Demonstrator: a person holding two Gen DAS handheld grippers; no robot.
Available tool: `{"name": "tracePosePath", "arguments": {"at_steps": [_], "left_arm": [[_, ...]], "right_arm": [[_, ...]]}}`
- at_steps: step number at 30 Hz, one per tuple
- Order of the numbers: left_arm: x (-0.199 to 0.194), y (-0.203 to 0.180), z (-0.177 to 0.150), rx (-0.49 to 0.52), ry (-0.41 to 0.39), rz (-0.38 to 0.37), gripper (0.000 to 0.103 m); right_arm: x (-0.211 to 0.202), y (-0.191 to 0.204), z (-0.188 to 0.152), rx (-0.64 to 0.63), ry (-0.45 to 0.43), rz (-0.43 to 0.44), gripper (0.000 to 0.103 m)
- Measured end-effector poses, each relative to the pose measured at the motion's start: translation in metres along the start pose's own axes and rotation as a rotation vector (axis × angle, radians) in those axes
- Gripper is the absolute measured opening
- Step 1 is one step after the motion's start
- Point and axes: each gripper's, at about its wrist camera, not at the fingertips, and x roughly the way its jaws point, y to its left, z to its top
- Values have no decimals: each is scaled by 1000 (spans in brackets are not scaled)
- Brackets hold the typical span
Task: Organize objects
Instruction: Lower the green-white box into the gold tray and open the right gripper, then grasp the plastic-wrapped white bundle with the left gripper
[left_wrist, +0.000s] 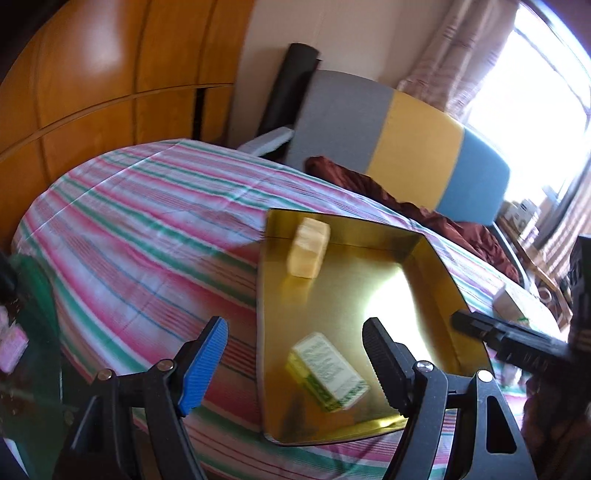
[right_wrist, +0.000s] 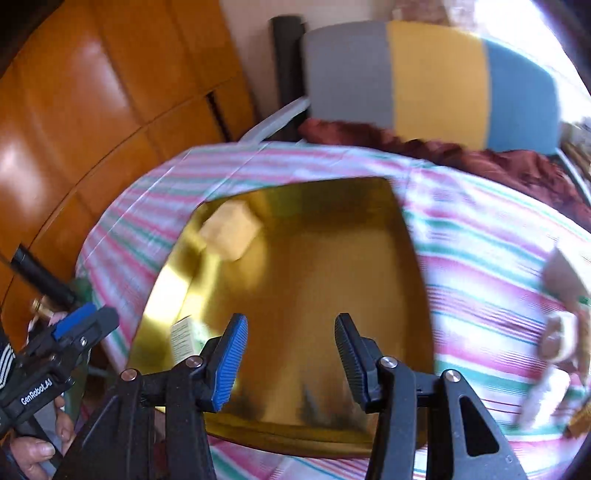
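A shiny gold tray (left_wrist: 369, 280) (right_wrist: 314, 266) lies on the striped tablecloth. In it sit a pale yellow block (left_wrist: 308, 245) (right_wrist: 229, 232) at the far corner and a green-and-white box (left_wrist: 328, 369) (right_wrist: 184, 336) at the near side. My left gripper (left_wrist: 295, 363) hovers open over the tray's near left edge, above the box, with nothing between its pads. My right gripper (right_wrist: 291, 354) is open over the tray's near part with only bare tray between its fingers. Its blue finger hides part of the box. Each gripper shows in the other's view: the right gripper (left_wrist: 509, 339), and the left gripper (right_wrist: 66, 339) held by a hand (right_wrist: 33, 450).
A small box (left_wrist: 513, 301) (right_wrist: 565, 269) and blurred white items (right_wrist: 554, 339) lie on the cloth right of the tray. A pink item (left_wrist: 13, 345) sits at far left. Behind the table are a chair (left_wrist: 399, 155) with dark red cloth (left_wrist: 424, 210) and a wooden wardrobe (left_wrist: 110, 74).
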Motion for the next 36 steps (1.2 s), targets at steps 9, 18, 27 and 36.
{"name": "tracePosePath", "arguments": {"at_steps": [9,18,27,36], "left_arm": [[2,-76,4,154,19,-148,76],[2,-182,-2,379,36,-329,82],[27,-279,-43,565,154,-483,83],[79,-341,-84,685,268,-476,83]], "right_arm": [[-61,-110,-6,143,-92,-184,64],[-117,-235,-24,337,-151,-402,72],[-139,-318,-54,587,-212,-459,75],[-145,-324,-57,649,-239,-378,76]]}}
